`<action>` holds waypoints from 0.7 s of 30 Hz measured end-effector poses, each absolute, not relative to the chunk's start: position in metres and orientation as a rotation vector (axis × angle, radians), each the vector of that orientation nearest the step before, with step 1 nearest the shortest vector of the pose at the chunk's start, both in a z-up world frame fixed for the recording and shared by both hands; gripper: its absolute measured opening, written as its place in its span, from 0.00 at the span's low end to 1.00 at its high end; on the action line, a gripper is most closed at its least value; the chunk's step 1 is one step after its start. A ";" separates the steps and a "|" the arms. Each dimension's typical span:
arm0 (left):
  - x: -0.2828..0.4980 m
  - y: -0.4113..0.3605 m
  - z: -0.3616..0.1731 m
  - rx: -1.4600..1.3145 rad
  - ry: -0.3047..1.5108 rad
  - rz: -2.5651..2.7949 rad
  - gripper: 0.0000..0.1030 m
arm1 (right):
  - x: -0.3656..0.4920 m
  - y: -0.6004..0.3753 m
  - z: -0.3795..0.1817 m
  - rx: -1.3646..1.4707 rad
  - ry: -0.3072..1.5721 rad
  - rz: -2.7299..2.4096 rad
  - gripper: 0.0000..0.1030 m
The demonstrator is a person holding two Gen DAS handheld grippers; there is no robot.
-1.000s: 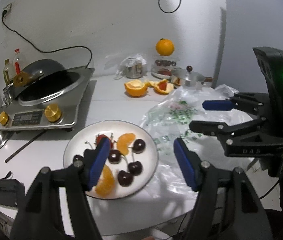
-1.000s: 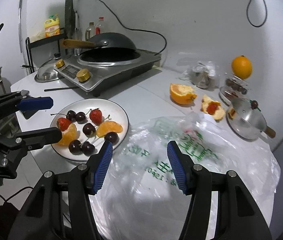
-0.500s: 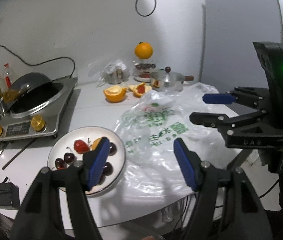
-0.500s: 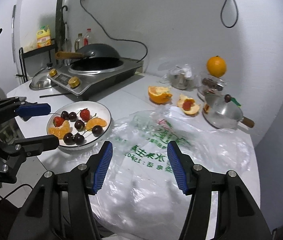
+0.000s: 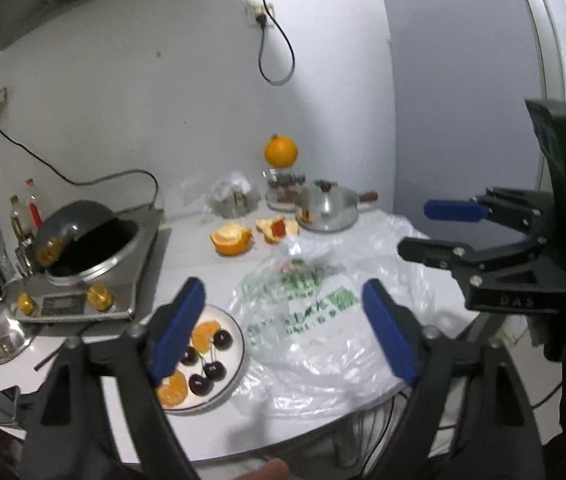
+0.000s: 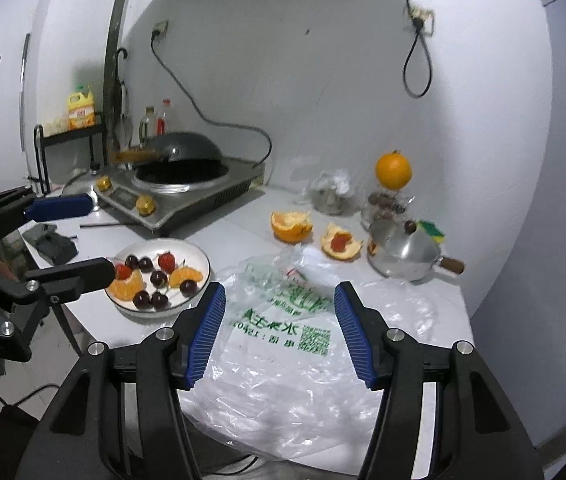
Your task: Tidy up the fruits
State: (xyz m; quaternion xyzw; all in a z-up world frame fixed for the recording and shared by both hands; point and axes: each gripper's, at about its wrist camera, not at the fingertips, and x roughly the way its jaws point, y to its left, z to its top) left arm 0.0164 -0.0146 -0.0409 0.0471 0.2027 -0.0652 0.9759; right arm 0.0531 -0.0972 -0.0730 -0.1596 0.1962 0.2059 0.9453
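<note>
A white plate (image 5: 238,362) (image 6: 151,247) near the table's front left edge holds dark cherries (image 6: 159,278), orange segments (image 6: 187,274) and strawberries (image 6: 166,261). A whole orange (image 5: 280,151) (image 6: 393,170) sits on a glass jar at the back. My left gripper (image 5: 283,332) (image 6: 83,240) hangs in the air in front of the plate, and its jaws are opening with nothing between them. My right gripper (image 6: 279,334) (image 5: 427,230) hovers open and empty over a crumpled clear plastic bag (image 5: 323,340) (image 6: 283,360).
Orange peels (image 6: 291,226) and a peel cup with a red piece (image 6: 339,242) lie behind the bag. A lidded steel pot (image 6: 403,252) stands at the back right. An induction cooker with a wok (image 6: 179,188) fills the back left, with a steel lid (image 5: 1,332) beside it.
Both grippers have drawn back and risen from the table, so plate and bag look smaller and farther. The left jaws stand wider than before. The right jaws are unchanged.
</note>
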 end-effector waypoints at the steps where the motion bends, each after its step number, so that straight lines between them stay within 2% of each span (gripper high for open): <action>1: 0.013 -0.015 -0.036 0.091 0.395 -0.132 0.82 | 0.047 -0.099 -0.067 -0.322 0.382 0.415 0.58; 11: -0.023 -0.019 0.012 0.083 0.281 -0.099 0.83 | 0.013 -0.110 -0.020 -0.271 0.267 0.377 0.58; 13: -0.029 -0.017 0.022 0.067 0.267 -0.068 0.83 | 0.007 -0.110 -0.010 -0.265 0.237 0.355 0.63; 21: -0.046 -0.014 0.056 0.061 0.209 -0.015 0.83 | -0.011 -0.108 0.016 -0.253 0.154 0.330 0.65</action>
